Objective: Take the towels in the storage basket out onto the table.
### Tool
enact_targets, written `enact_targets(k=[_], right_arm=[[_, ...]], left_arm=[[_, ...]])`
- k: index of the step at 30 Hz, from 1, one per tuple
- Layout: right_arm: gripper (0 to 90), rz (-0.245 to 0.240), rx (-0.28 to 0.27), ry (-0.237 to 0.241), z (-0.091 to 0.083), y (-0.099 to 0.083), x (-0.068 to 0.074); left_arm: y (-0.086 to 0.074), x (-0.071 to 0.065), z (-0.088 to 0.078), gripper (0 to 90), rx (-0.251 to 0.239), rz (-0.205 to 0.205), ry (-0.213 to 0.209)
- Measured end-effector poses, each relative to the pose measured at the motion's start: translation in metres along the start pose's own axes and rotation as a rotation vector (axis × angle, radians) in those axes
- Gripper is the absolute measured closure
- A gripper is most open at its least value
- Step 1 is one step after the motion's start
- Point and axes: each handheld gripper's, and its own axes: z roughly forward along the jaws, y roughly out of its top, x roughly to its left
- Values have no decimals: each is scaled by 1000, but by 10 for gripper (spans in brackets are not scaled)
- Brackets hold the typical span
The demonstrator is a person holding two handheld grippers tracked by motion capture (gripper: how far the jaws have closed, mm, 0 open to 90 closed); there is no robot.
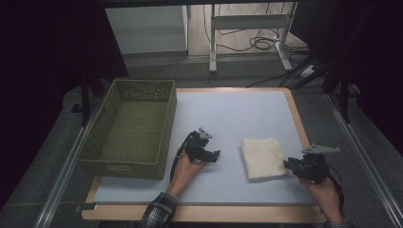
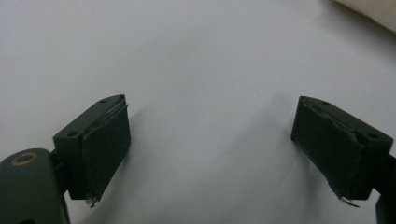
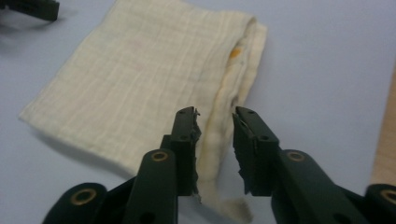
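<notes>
A folded cream cloth (image 1: 262, 157) lies flat on the pale table mat (image 1: 228, 114), right of centre. My right gripper (image 1: 289, 165) sits at the cloth's near right edge. In the right gripper view its jaws (image 3: 217, 121) stand slightly apart, open, with the cloth's (image 3: 140, 88) thick folded edge lying loosely between them. My left gripper (image 1: 214, 156) rests to the left of the cloth, apart from it. In the left gripper view its jaws (image 2: 210, 144) are spread wide over bare mat, open, with a corner of the cloth (image 2: 373, 11) far off at top right.
An olive woven basket (image 1: 124, 166) stands along the mat's left side. The mat's wooden border (image 1: 299, 123) runs close behind the right hand. A tip of the left gripper (image 3: 28, 8) shows at the top left of the right gripper view.
</notes>
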Motion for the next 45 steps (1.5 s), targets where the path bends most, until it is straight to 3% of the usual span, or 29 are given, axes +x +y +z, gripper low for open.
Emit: enact_targets(k=[3, 7, 10, 11, 12, 15, 22, 24, 25, 31, 32, 35, 39, 43, 44, 45], right_arm=[[652, -2, -12, -21, 1, 8, -2], [617, 3, -18, -33, 1, 11, -4], [577, -3, -8, -29, 1, 9, -2], [577, -3, -8, -29, 1, 9, -2], [555, -4, -1, -22, 2, 4, 1], [529, -8, 6, -15, 5, -2, 4], [496, -18, 41, -52, 13, -17, 8], [490, -5, 34, -42, 14, -19, 6], [490, 1, 31, -39, 13, -20, 5], [492, 8, 30, -30, 14, -20, 4], [492, 8, 27, -31, 14, -21, 4], [492, 7, 27, -27, 14, -21, 4], [495, 10, 27, -19, 15, -21, 3], [578, 26, 38, -19, 15, -20, 2], [717, 48, 42, 31, 15, -19, 1], [740, 57, 42, 47, 15, -19, 1]], left_arm=[[6, 0, 2, 126, 14, 2, -8], [35, -7, 3, 161, -20, 7, -53], [55, -17, 5, 221, -50, 21, -80], [55, -17, 5, 236, -50, 21, -80], [66, -24, 11, 267, -60, 28, -104], [76, -33, 22, 316, -58, 38, -134], [74, -40, 48, 380, -19, 55, -116], [72, -40, 46, 392, -53, 57, -103], [73, -40, 44, 396, -68, 40, -117], [79, -45, 39, 369, -90, 38, -160], [80, -49, 44, 369, -61, 49, -164], [78, -53, 56, 355, 14, 91, -125], [74, -51, 60, 355, 5, 88, -138], [75, -52, 58, 424, 26, 87, -142], [76, -54, 57, 461, 37, 83, -146], [76, -54, 57, 482, 37, 83, -146]])
